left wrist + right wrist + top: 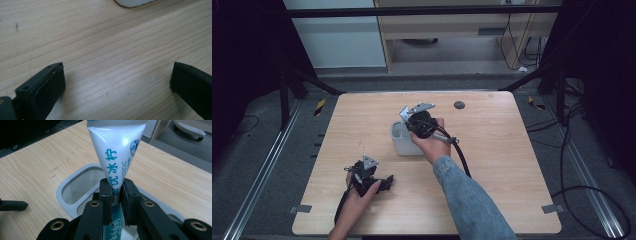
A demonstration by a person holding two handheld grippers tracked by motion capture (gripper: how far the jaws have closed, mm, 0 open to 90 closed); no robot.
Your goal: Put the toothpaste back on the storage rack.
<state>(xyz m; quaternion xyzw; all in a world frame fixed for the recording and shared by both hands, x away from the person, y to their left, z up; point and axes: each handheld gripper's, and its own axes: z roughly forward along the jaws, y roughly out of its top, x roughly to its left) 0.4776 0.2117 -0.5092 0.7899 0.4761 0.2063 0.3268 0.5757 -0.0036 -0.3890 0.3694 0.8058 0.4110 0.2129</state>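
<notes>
Pale wooden bench (pixel 492 190): right hand-held gripper (pixel 116 195) clenched on white squeeze tube (pixel 117 152) above grey plastic holder (pixel 75 182), apparently for insertion; left hand-held gripper (pixel 117 80) released, idle alongside.

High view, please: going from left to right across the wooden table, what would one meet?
The left gripper held low by a hand, then the light grey plastic container, then the right gripper over it, then the small dark round disc.

White tube (pixel 117 152) with teal lettering, pale grey holder (pixel 65 192), black tongs (pixel 117 192), light wood-grain table (pixel 492 165)
</notes>
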